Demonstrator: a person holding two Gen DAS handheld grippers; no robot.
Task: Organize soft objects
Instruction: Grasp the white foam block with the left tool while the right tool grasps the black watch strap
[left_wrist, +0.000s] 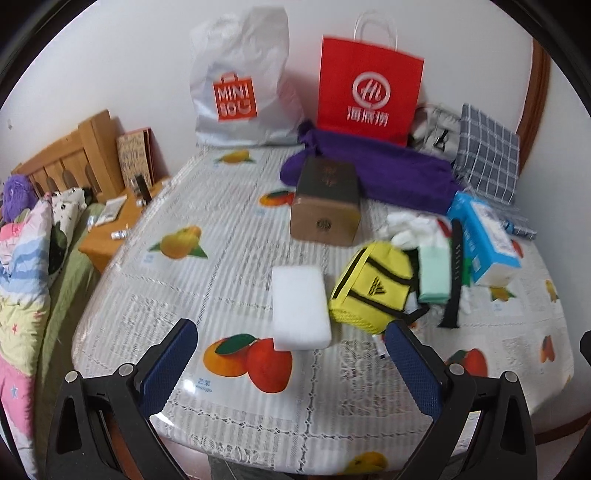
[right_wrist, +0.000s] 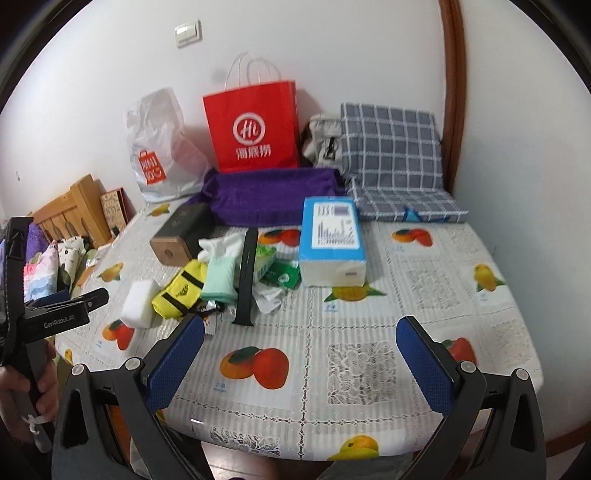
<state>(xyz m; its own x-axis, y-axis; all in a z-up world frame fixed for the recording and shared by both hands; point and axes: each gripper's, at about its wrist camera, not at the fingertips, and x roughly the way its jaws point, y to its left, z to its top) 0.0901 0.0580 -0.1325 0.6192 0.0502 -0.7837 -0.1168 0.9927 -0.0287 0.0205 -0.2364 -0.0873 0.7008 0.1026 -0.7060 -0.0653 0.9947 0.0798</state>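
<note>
Two grippers hover above the near edge of the table (left_wrist: 229, 402), both spread wide and holding nothing: the left gripper (left_wrist: 291, 360) faces the white sponge (left_wrist: 301, 308), and the right gripper (right_wrist: 300, 360) hangs over bare cloth further right. Soft things to sort lie in a loose heap mid-table: sponge at the left, yellow sock (left_wrist: 371, 286) just beside it, mint sock (right_wrist: 221, 277), white sock (right_wrist: 221, 246), and a black strap (right_wrist: 246, 277) laid across the heap. Step in hand, by judgement: the left gripper takes the sponge, nearest and lying clear. Advice: come down with one finger on each long side, close gently so the foam is not crushed out of the grip, and lift straight up to avoid dragging the yellow sock. Around it: brown box (left_wrist: 327, 205) behind, blue tissue pack (right_wrist: 332, 240) to the right, purple cloth (right_wrist: 273, 197), red paper bag (right_wrist: 255, 127), white plastic bag (left_wrist: 240, 81) and checked cushion (right_wrist: 391, 146) along the wall. Obstacles: the strap pins the mint sock, and green wrappers (right_wrist: 280, 273) are mixed into the heap. No container for the soft things is evident.
</note>
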